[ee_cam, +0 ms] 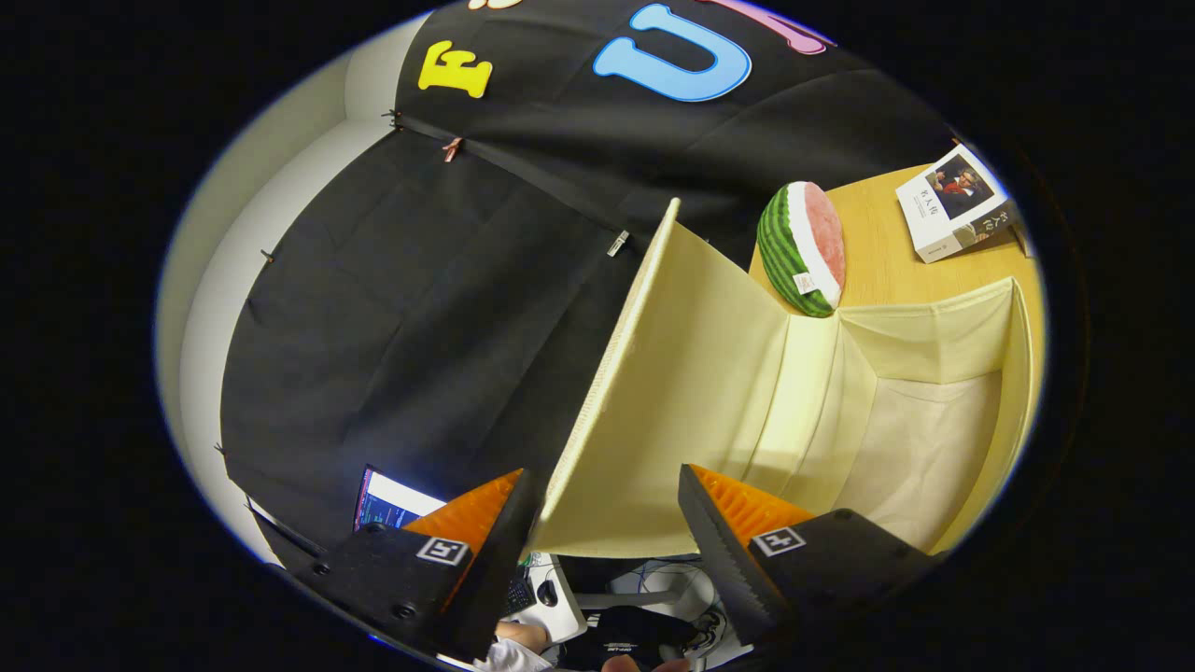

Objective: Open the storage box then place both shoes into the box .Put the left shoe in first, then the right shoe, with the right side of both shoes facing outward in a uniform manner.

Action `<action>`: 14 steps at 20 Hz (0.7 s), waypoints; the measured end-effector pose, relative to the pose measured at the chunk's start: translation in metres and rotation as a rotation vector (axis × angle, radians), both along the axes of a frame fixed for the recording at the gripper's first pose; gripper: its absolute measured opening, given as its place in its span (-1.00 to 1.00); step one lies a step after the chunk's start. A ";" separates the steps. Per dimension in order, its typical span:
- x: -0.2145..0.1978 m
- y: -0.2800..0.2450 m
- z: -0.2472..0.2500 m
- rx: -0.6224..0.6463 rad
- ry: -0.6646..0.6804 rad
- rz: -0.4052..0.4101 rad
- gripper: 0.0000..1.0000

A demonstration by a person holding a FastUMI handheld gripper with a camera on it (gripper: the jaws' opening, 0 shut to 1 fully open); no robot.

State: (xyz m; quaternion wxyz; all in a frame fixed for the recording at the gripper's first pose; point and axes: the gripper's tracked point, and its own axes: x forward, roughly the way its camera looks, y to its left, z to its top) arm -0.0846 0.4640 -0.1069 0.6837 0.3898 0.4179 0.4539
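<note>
Seemingly tilted hard to one side, the gripper view looks along the claw, whose two fingers stand apart with a wide gap between them. The lower edge of the storage box's lid lies in that gap; one finger sits close beside the lid's edge, yet whether either finger touches it cannot be told. The claw is therefore spread, not pressing on anything from both sides.

The storage box is a pale cream fabric box resting on the wooden worktop. Its lid is swung up and away from the body, and the open interior shows beyond the fingers, with fabric side flaps joining lid and body.

Just behind the box, a watermelon-slice cushion stands on the worktop, touching or nearly touching the box's back rim. Farther along the worktop lies a white book, well apart from the cushion.

Behind the fingers, a lit monitor and some cables appear.
</note>
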 end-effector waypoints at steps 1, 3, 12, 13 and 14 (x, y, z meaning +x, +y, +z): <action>0.001 0.001 -0.002 -0.009 -0.004 -0.012 0.92; 0.003 -0.001 -0.003 -0.019 -0.010 -0.030 0.94; 0.001 0.007 0.037 0.075 -0.044 -0.052 0.95; 0.000 0.007 0.042 0.080 -0.058 -0.047 0.95; -0.002 0.006 0.044 0.081 -0.071 -0.044 0.95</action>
